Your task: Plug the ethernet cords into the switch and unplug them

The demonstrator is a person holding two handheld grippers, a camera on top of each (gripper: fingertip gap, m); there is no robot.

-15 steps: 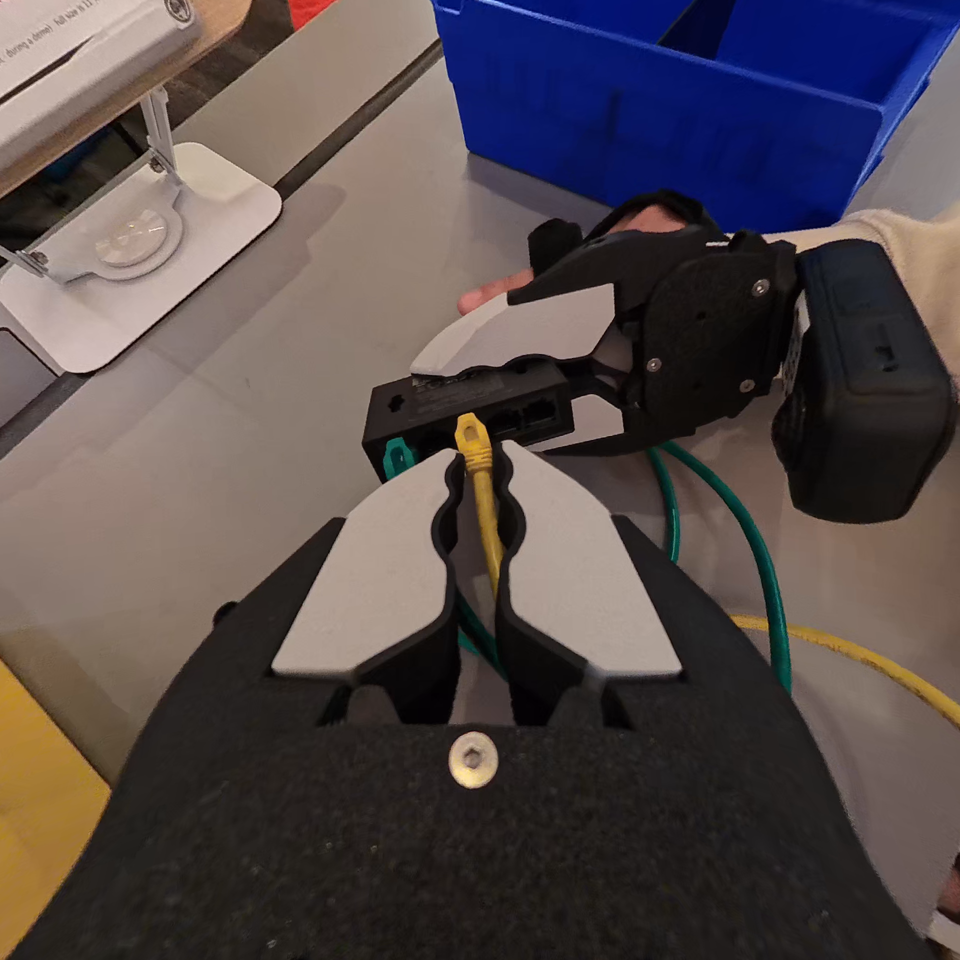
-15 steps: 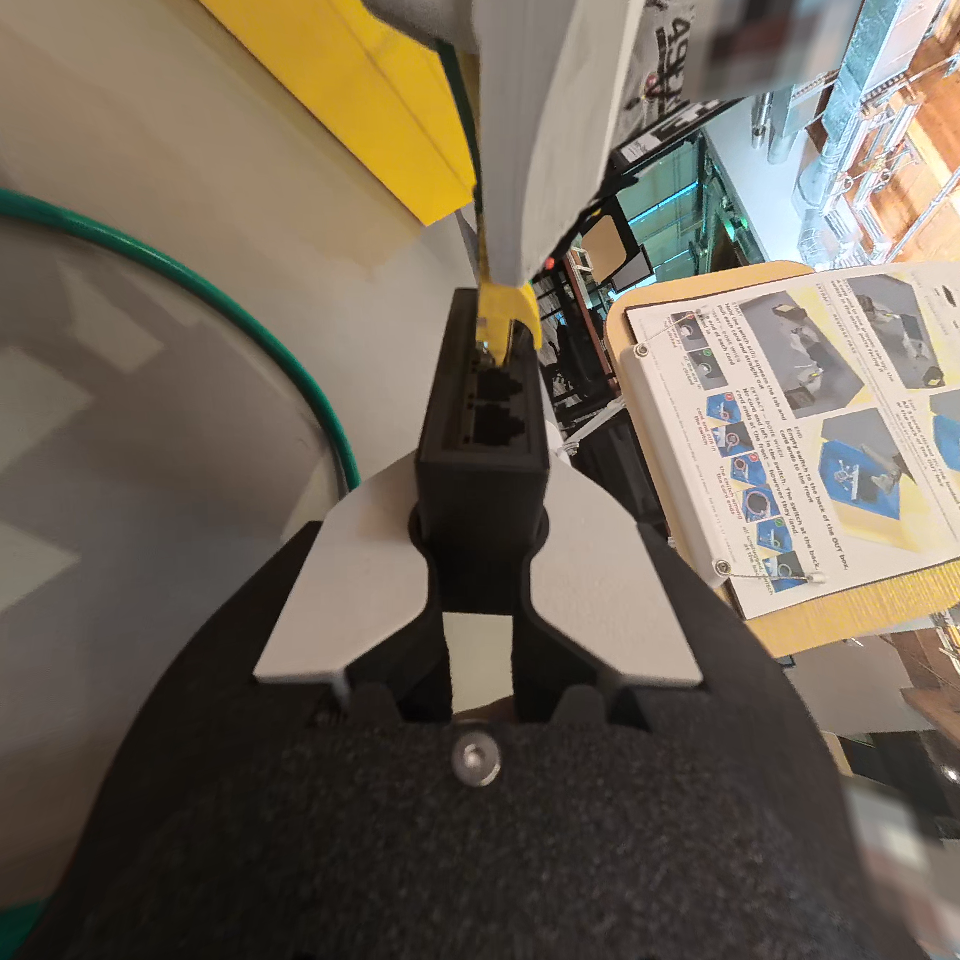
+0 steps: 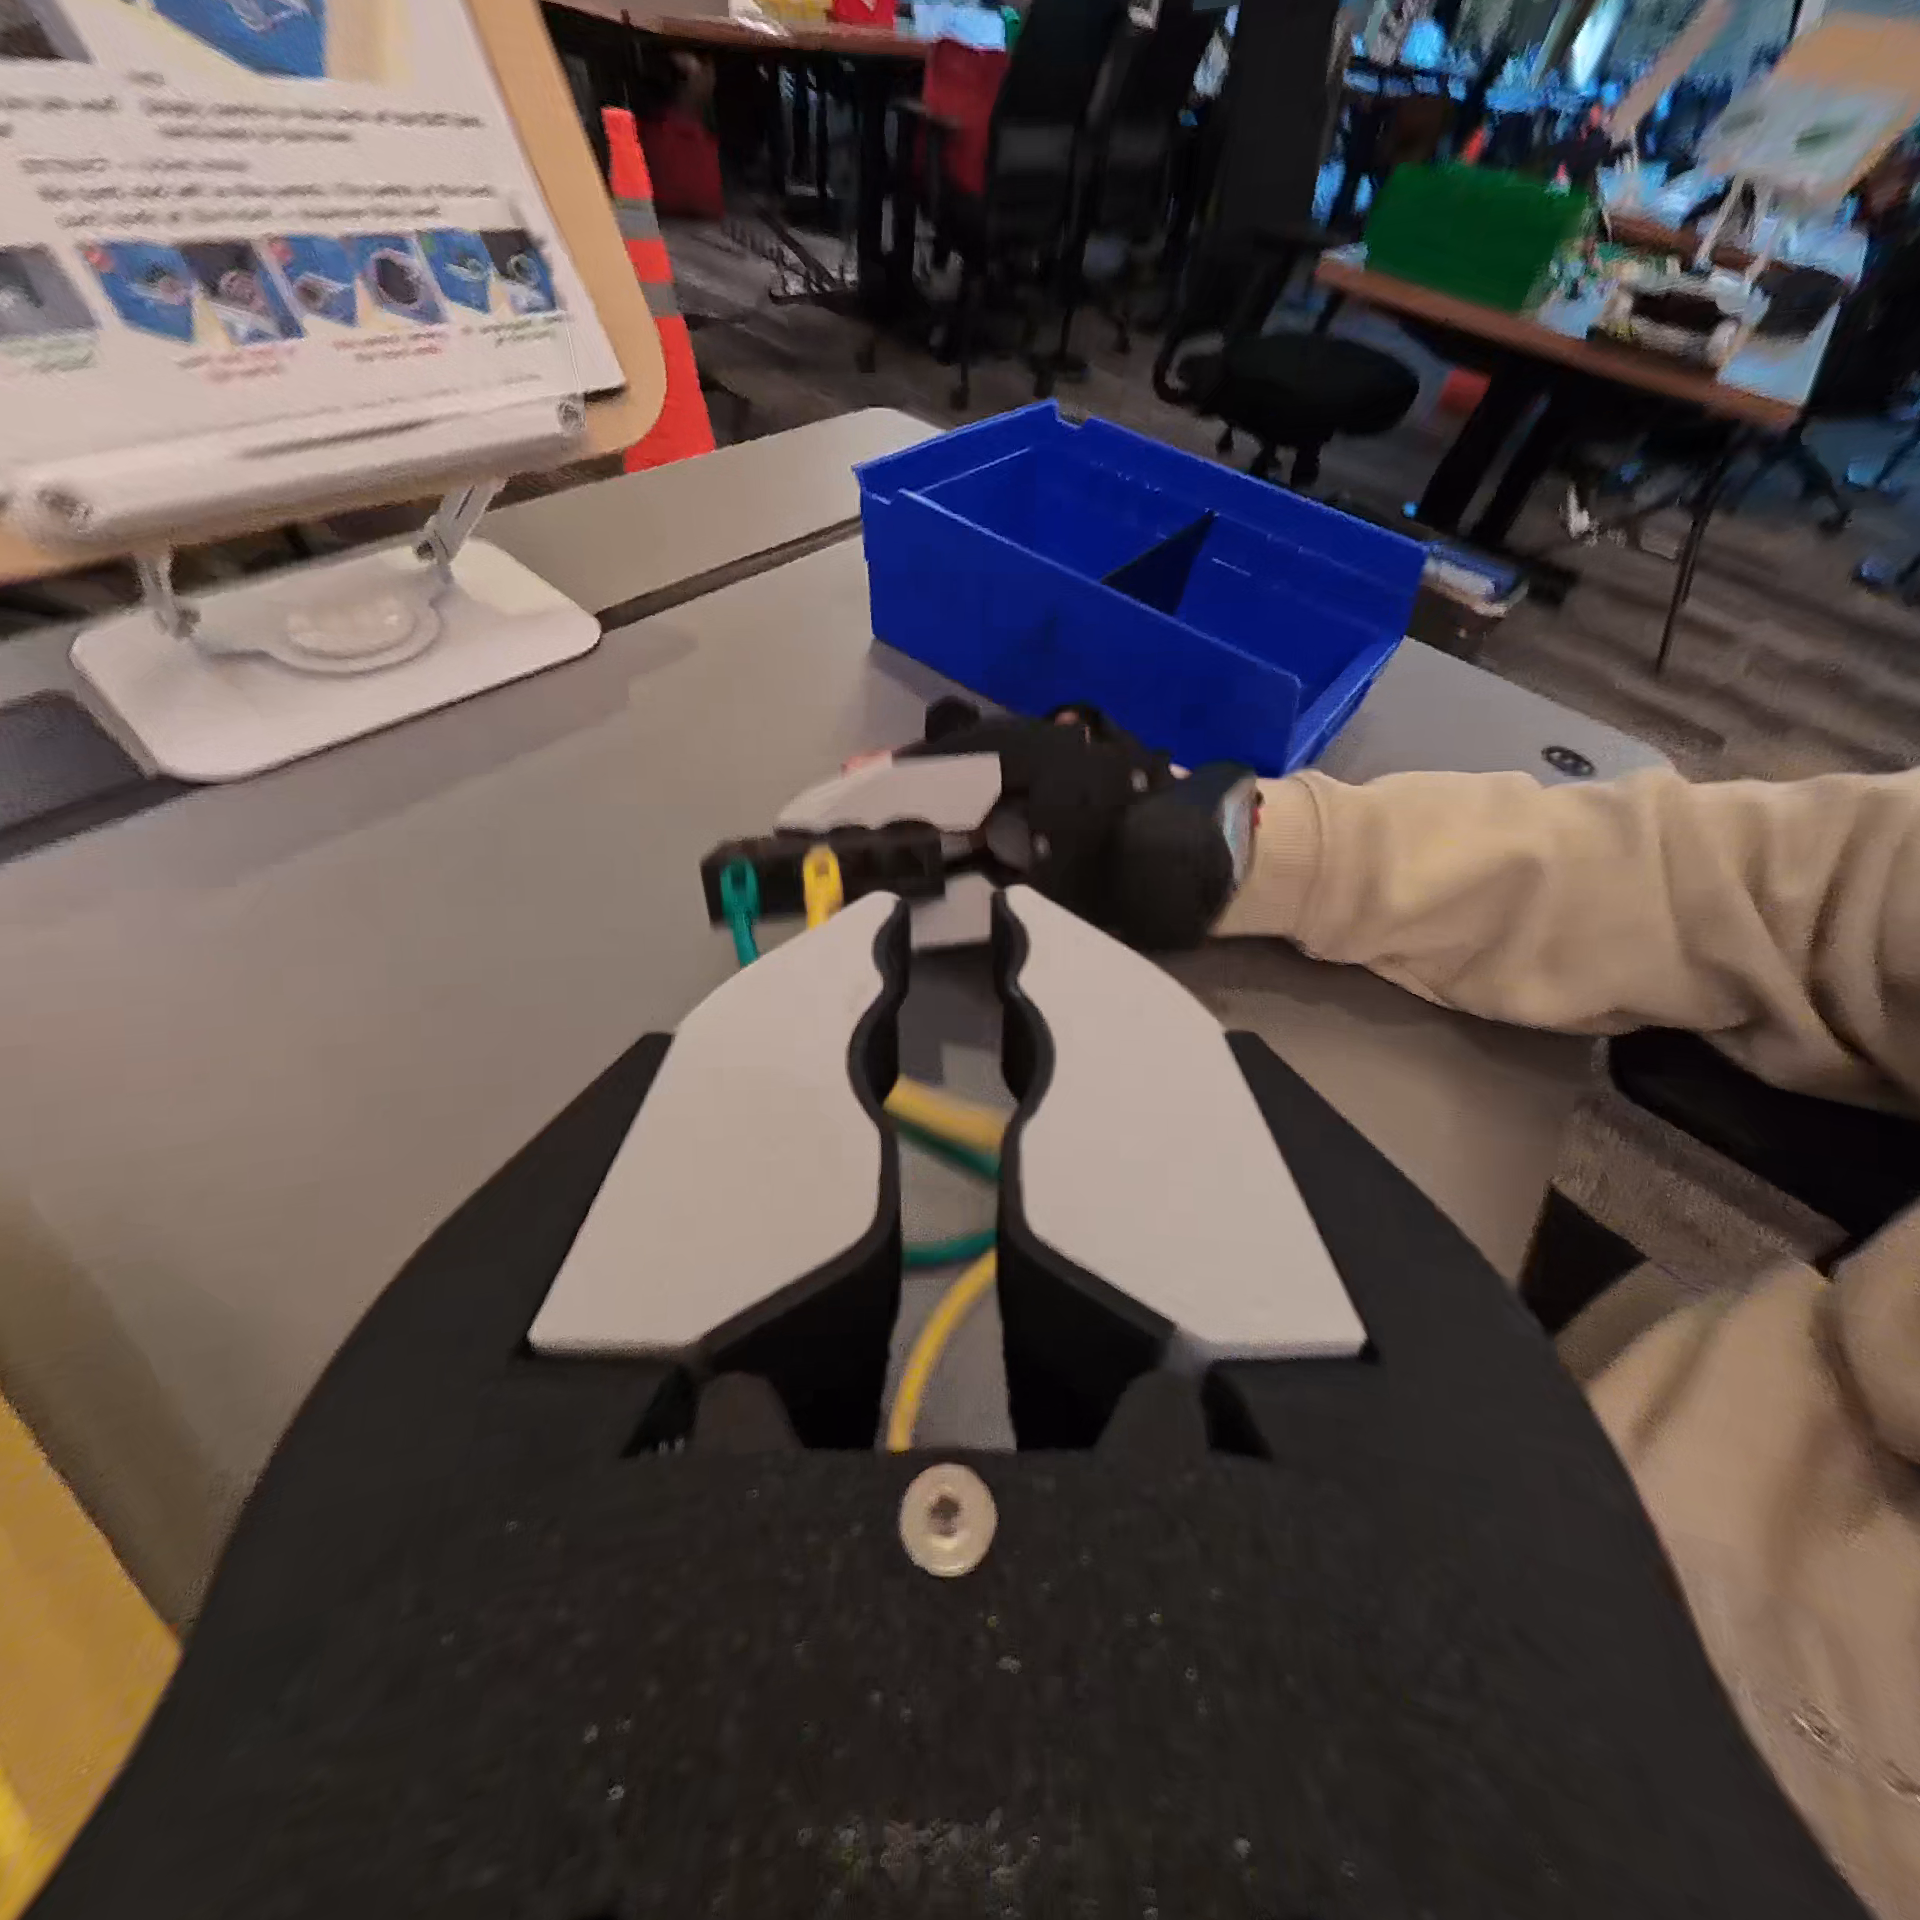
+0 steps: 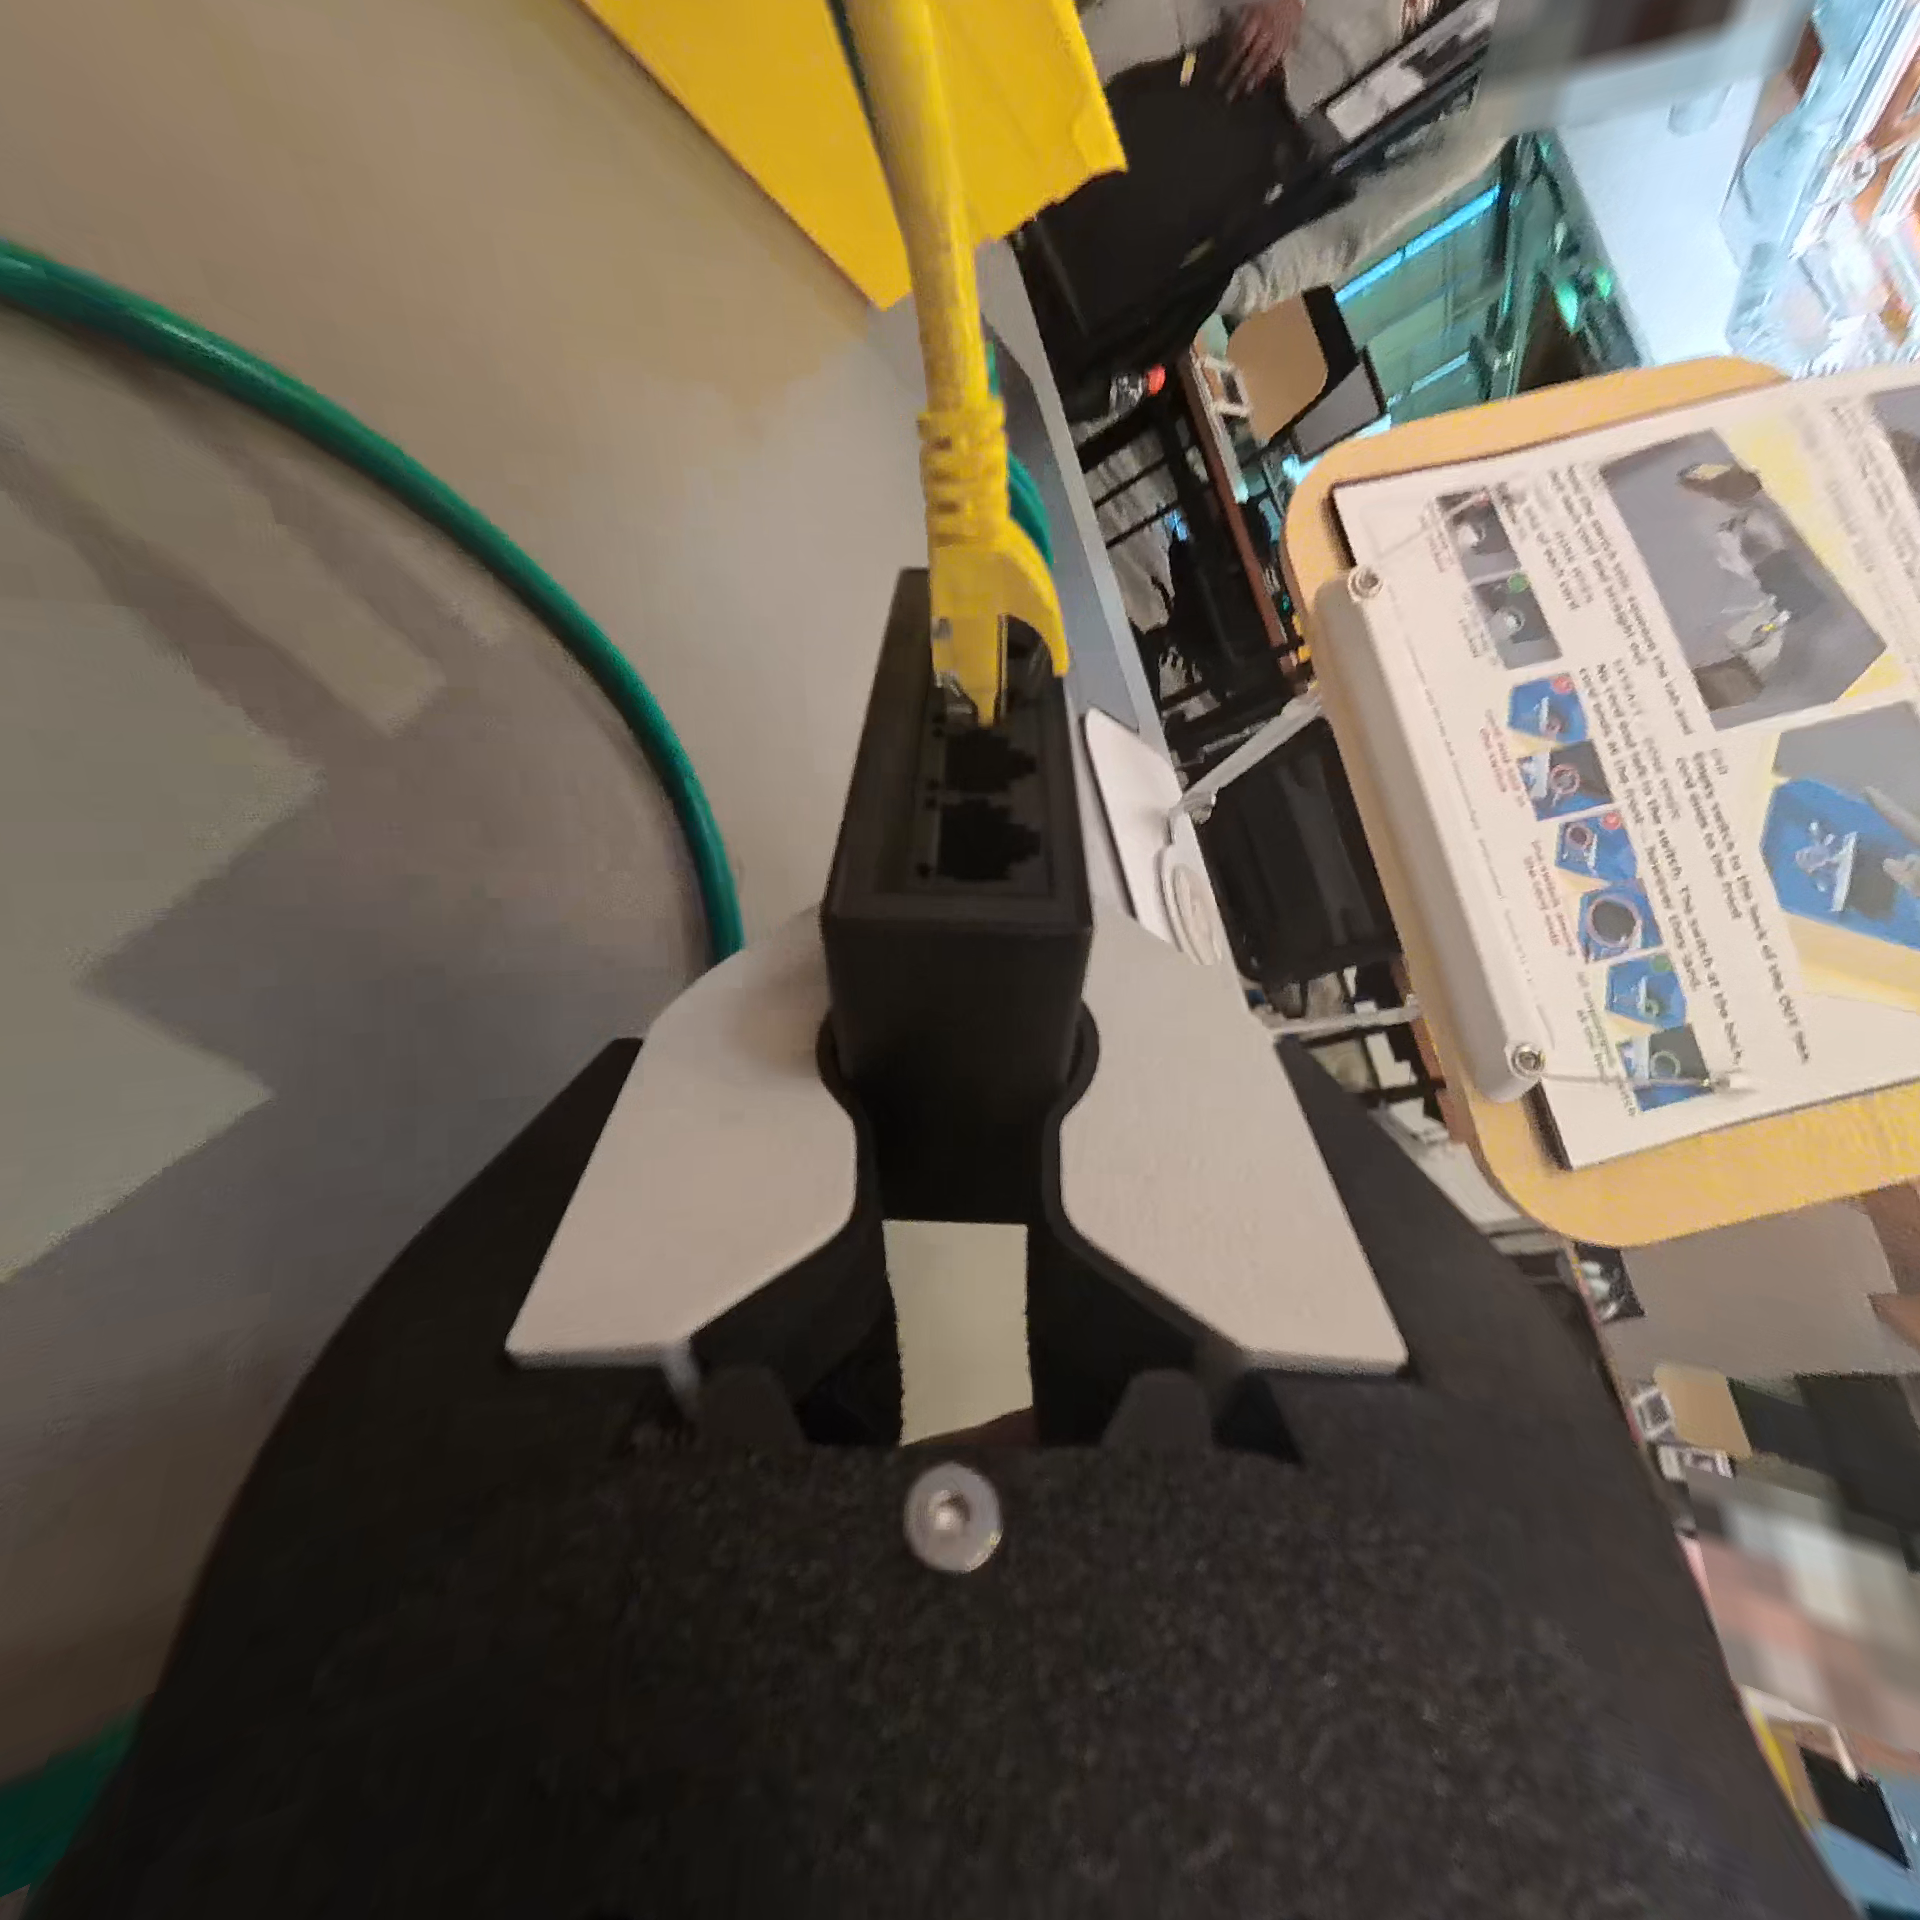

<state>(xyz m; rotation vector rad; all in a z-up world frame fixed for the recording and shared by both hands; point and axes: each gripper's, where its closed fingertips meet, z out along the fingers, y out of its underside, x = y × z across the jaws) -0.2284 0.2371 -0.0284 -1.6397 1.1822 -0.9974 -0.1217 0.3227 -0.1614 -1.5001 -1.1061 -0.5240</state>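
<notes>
Off to the left of my left hand-held gripper (image 3: pixel 948 935) stands a white tilted stand (image 3: pixel 332 634) carrying an instruction sheet, on the grey surface (image 3: pixel 364 935). My left hand-held gripper hangs above that surface with its fingers a narrow gap apart and nothing between them; through the gap I see loops of the yellow cord (image 3: pixel 935 1340) and the green cord (image 3: pixel 951 1247) lying below. Just ahead of its fingertips sits the black switch (image 3: pixel 831 862), with the green plug (image 3: pixel 740 902) in its leftmost port and the yellow plug (image 3: pixel 821 878) in the next one. Beyond it and to the right is a blue bin (image 3: pixel 1091 634). My right hand-held gripper (image 4: pixel 956 997) is clamped on the near end of the switch (image 4: pixel 956 935), one finger on each side. From its own view the two nearest ports are empty, the yellow plug (image 4: pixel 977 582) sits seated in the port beyond them, the green cord (image 4: pixel 582 582) curves away on the left, and the instruction sheet (image 4: pixel 1621 779) stands to the right.
</notes>
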